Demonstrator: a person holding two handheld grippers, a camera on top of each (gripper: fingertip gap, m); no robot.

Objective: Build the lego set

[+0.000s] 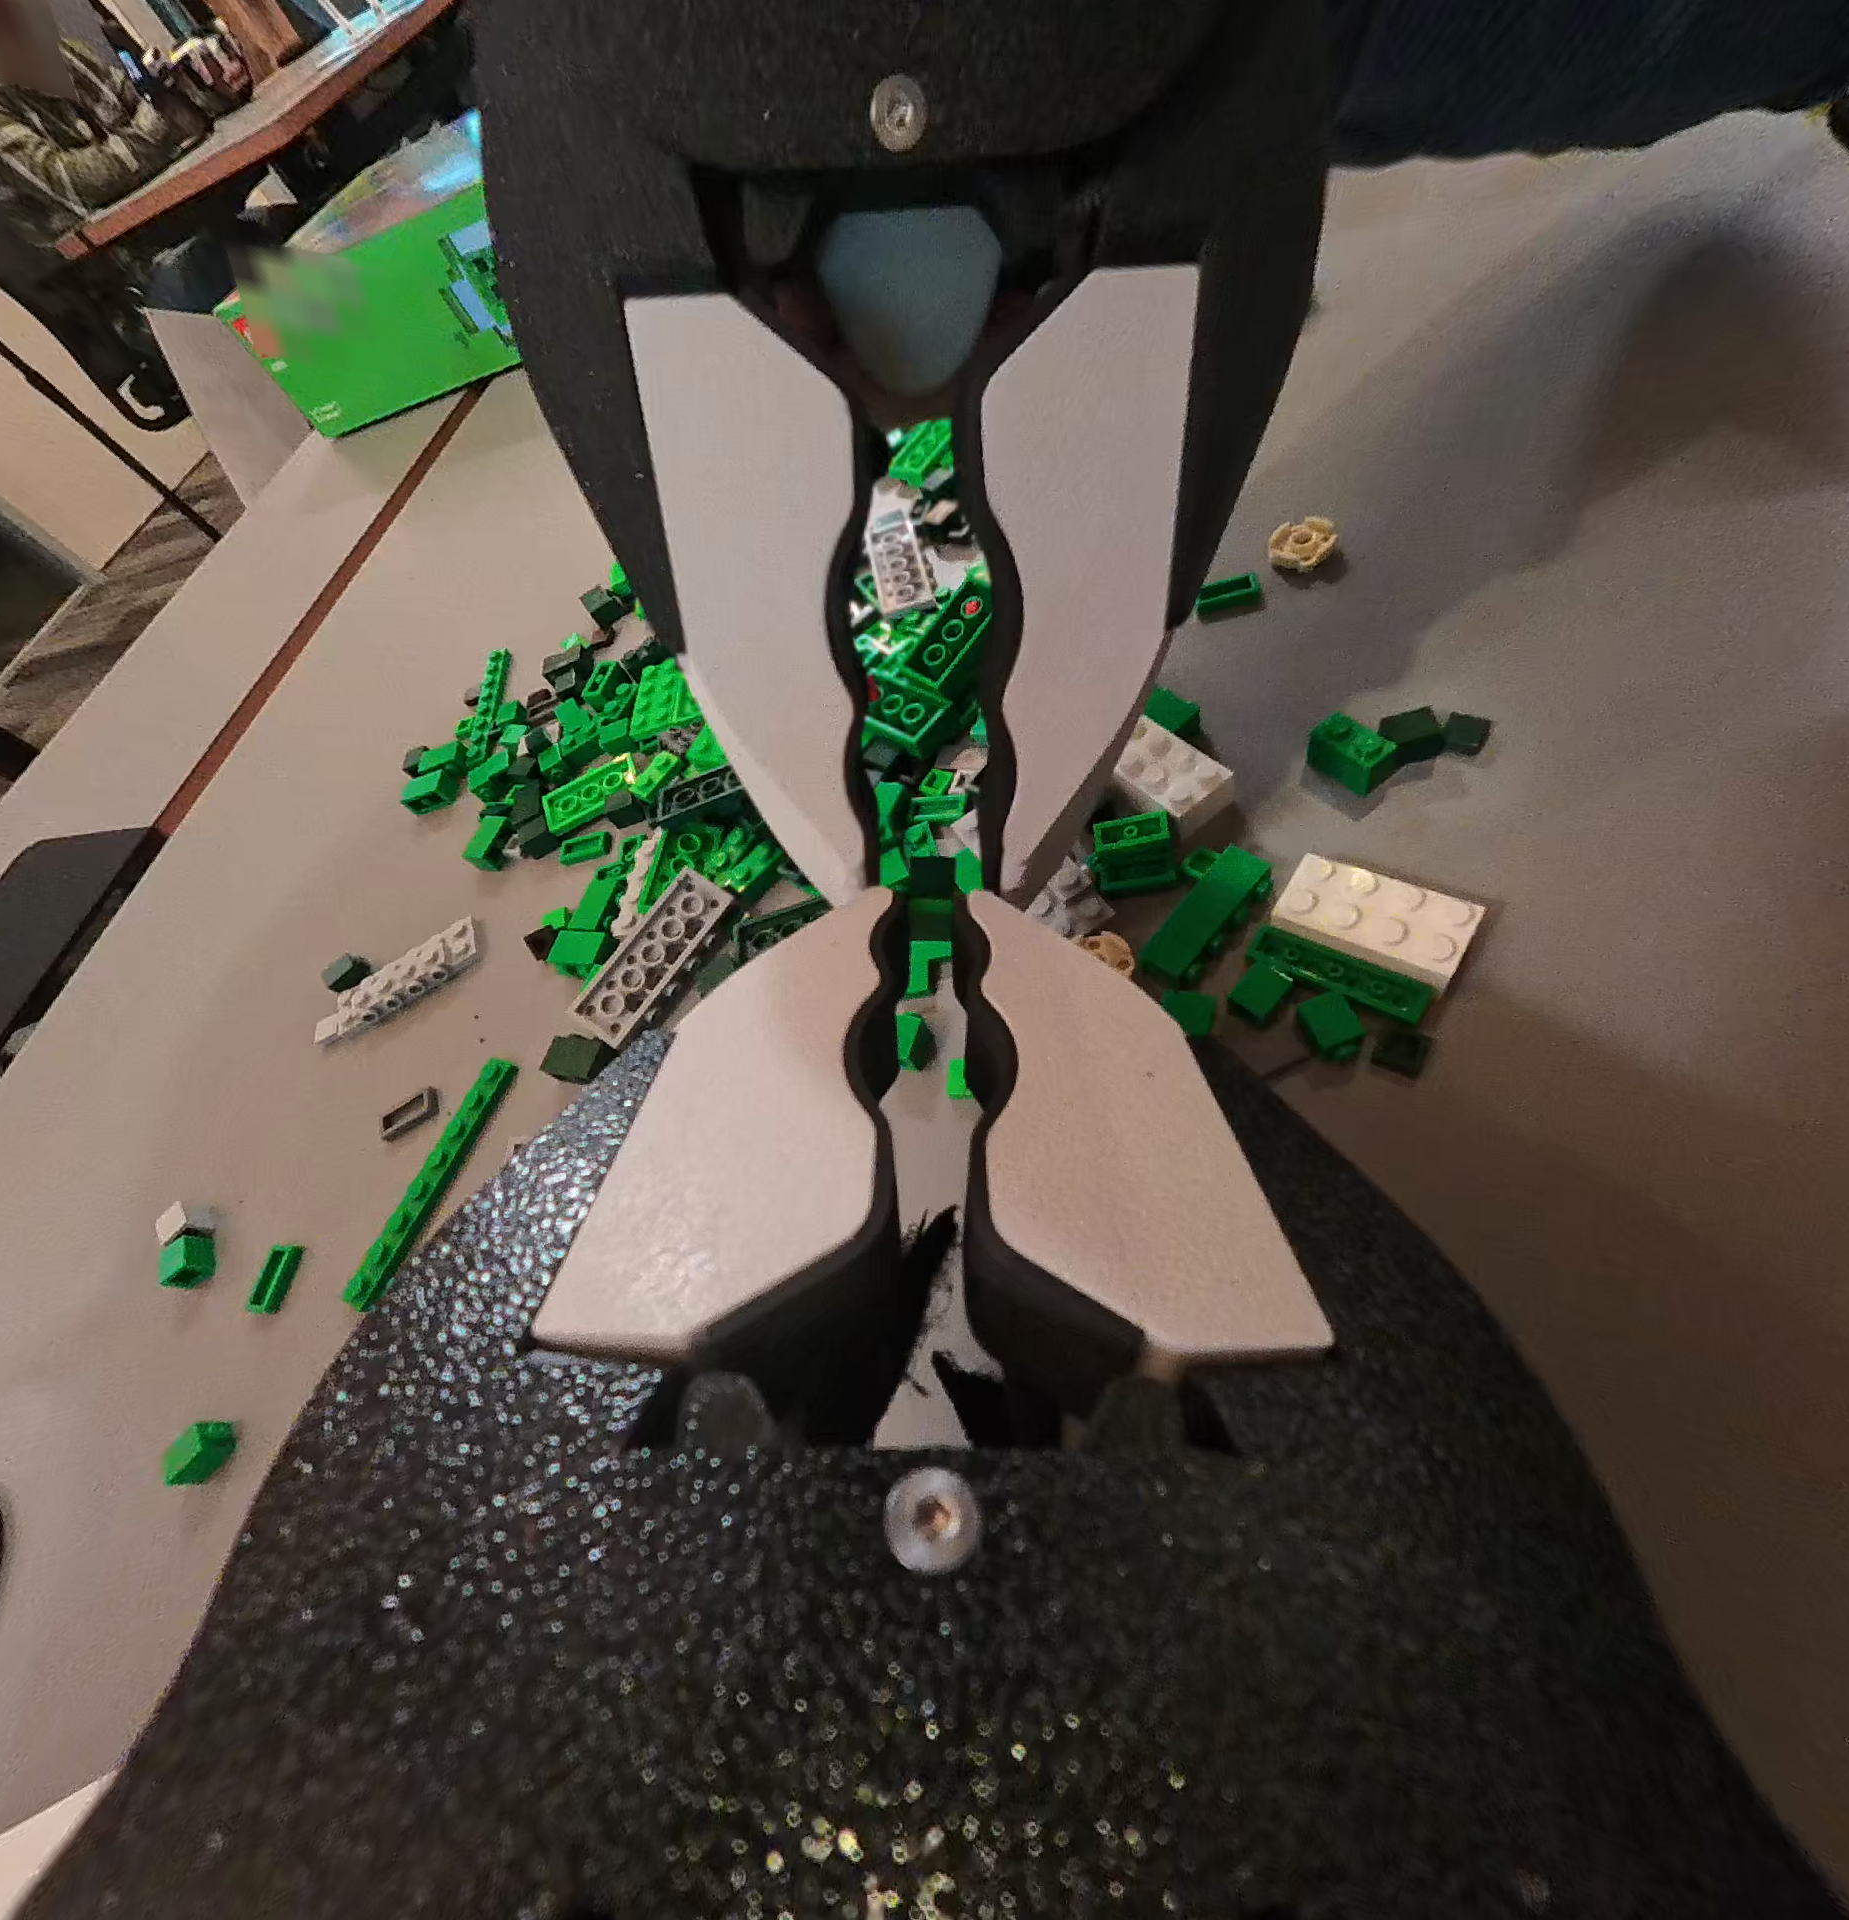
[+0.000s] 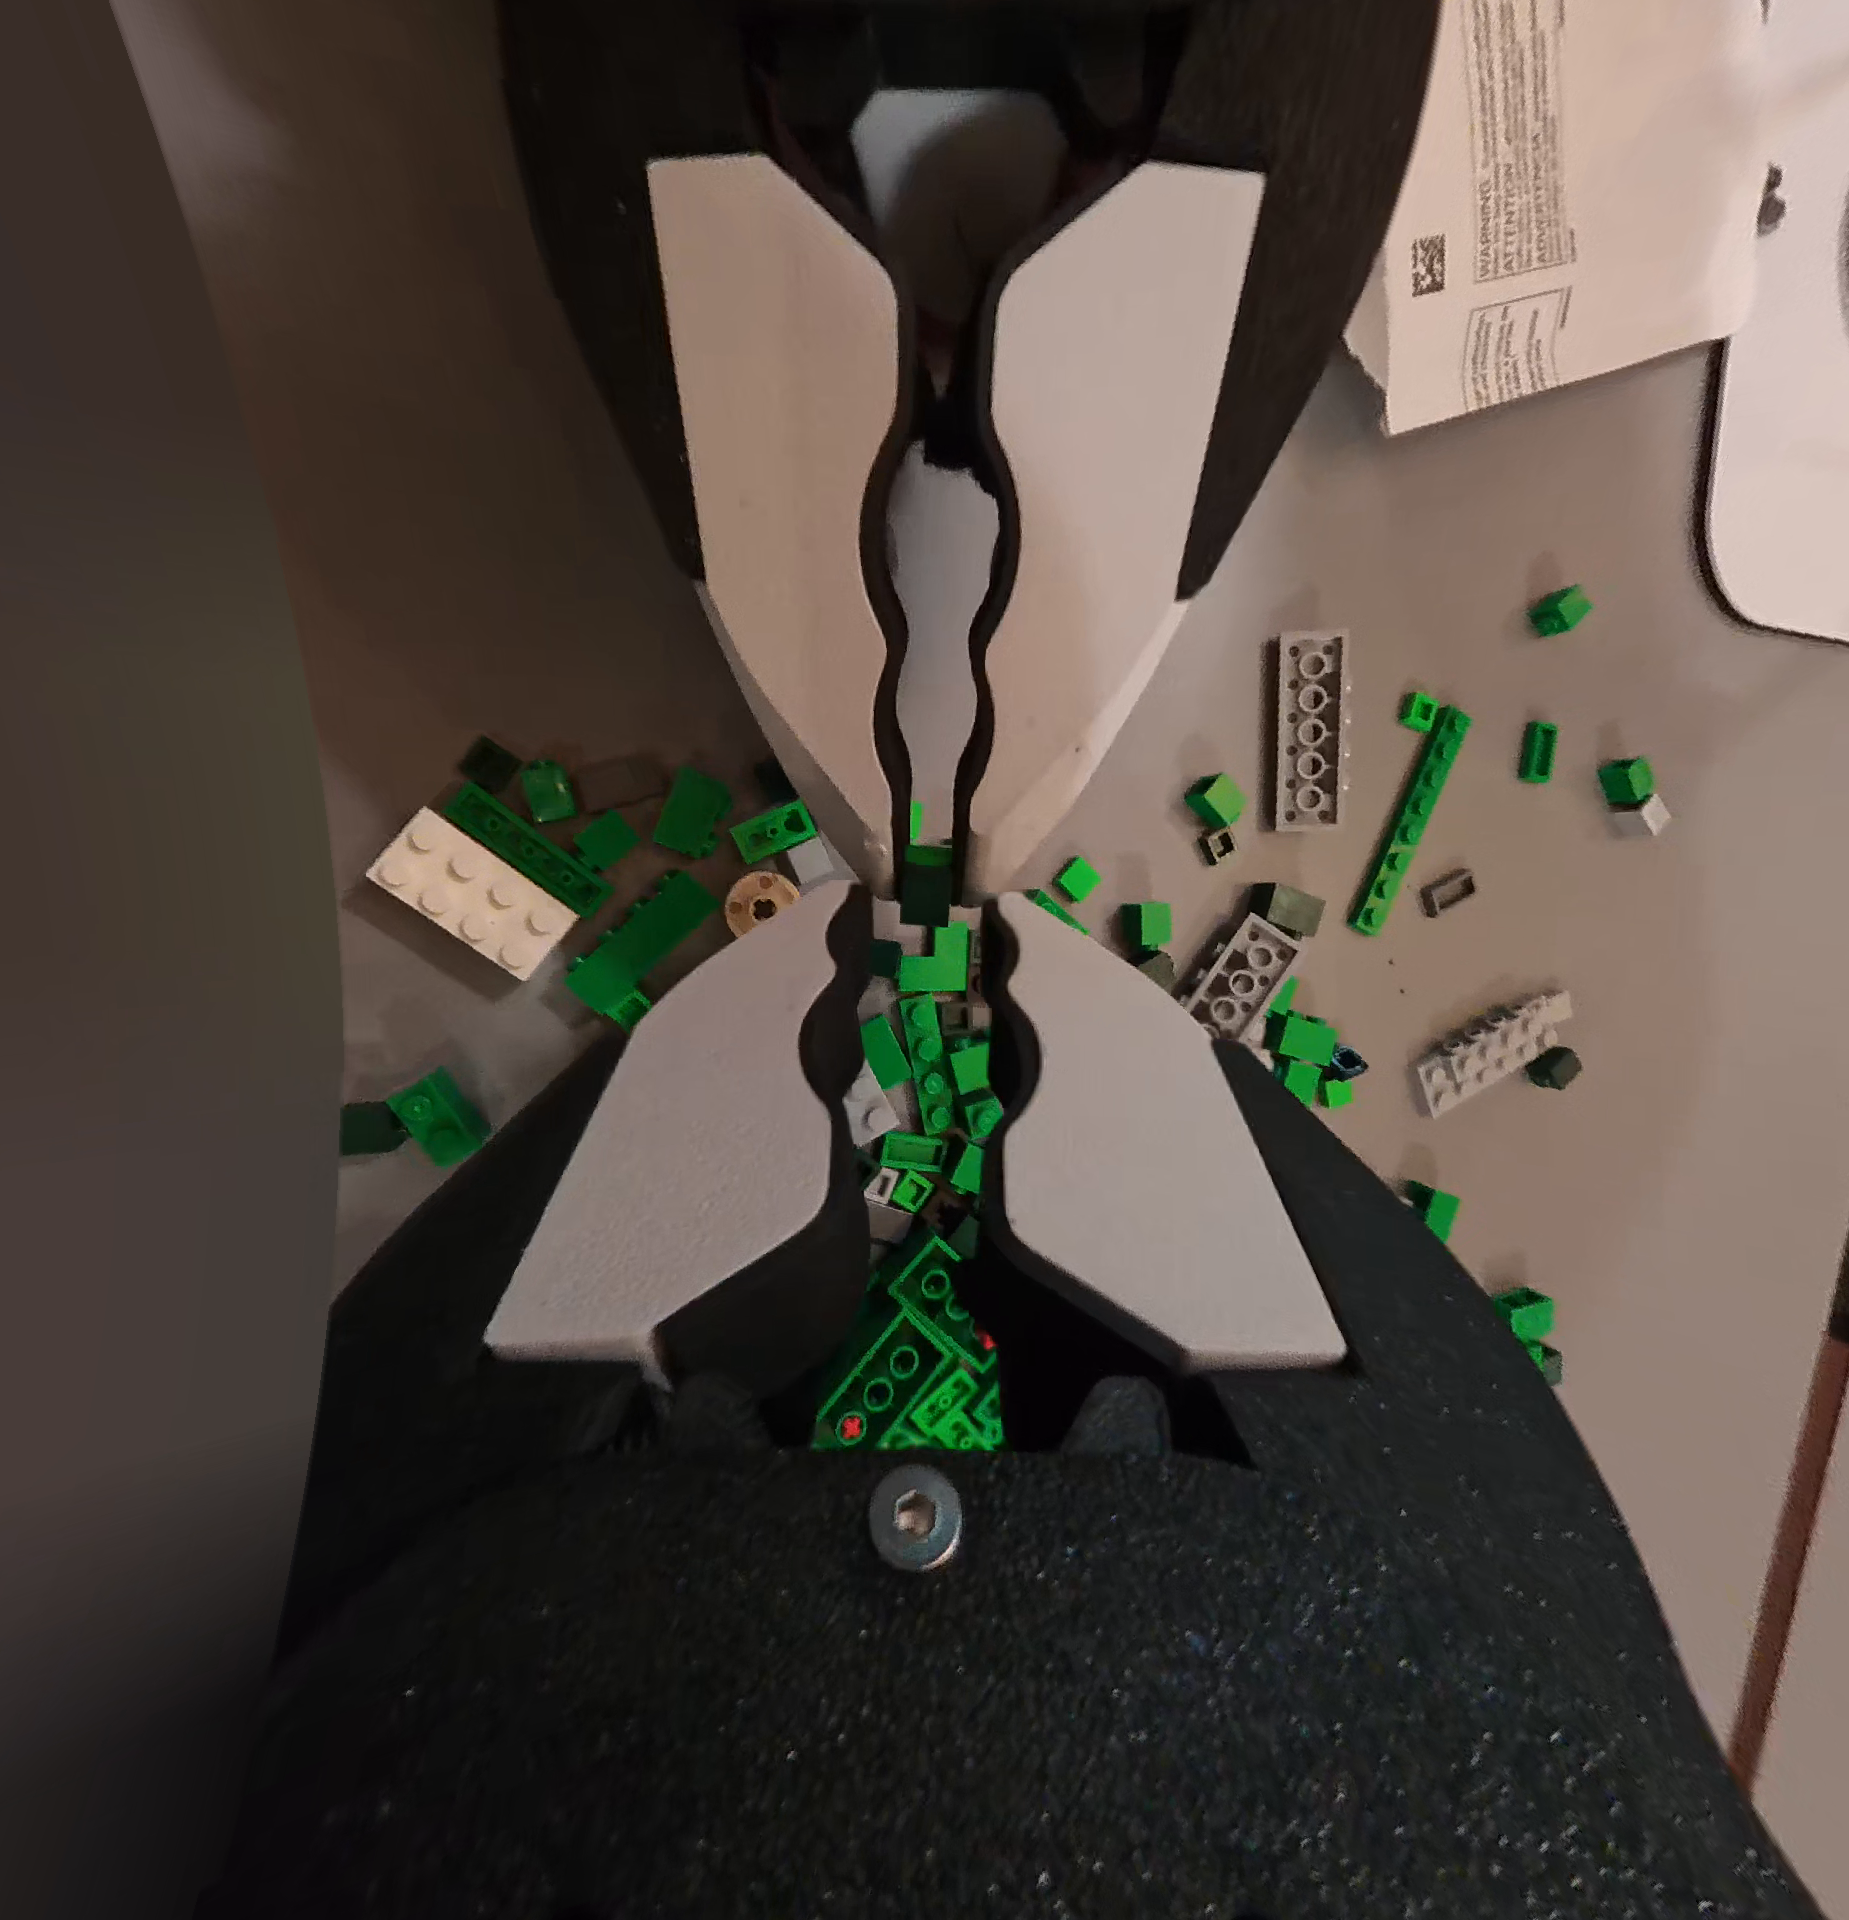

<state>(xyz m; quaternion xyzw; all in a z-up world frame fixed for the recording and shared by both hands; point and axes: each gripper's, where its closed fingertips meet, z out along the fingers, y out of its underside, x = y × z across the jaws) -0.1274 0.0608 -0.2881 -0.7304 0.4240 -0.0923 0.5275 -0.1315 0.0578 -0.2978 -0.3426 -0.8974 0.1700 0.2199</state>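
Observation:
My two grippers meet tip to tip over a grey table (image 1: 1626,935). My left gripper (image 1: 930,909) has its jaws narrowed onto a small dark green brick (image 1: 930,878); this gripper shows from above in the right wrist view (image 2: 925,868), with the brick (image 2: 925,891) between its tips. My right gripper (image 2: 928,909) faces it, and it also shows in the left wrist view (image 1: 935,883). Its jaws are narrow and bracket the same spot, but contact is not clear. A bright green L-shaped piece (image 2: 935,961) shows just below the tips. I cannot tell whether it is attached or lies on the table.
A pile of green bricks (image 1: 629,748) lies under and behind the grippers. A white brick (image 1: 1377,920), a grey holed plate (image 1: 655,951) and a long green plate (image 1: 432,1184) lie around it. A green box (image 1: 400,312) stands at the back, a paper sheet (image 2: 1502,197) nearby. The long green plate (image 1: 432,1184) is about 15 centimeters from both grippers' fingertips. Seen from the right wrist view (image 2: 1411,807) as well.

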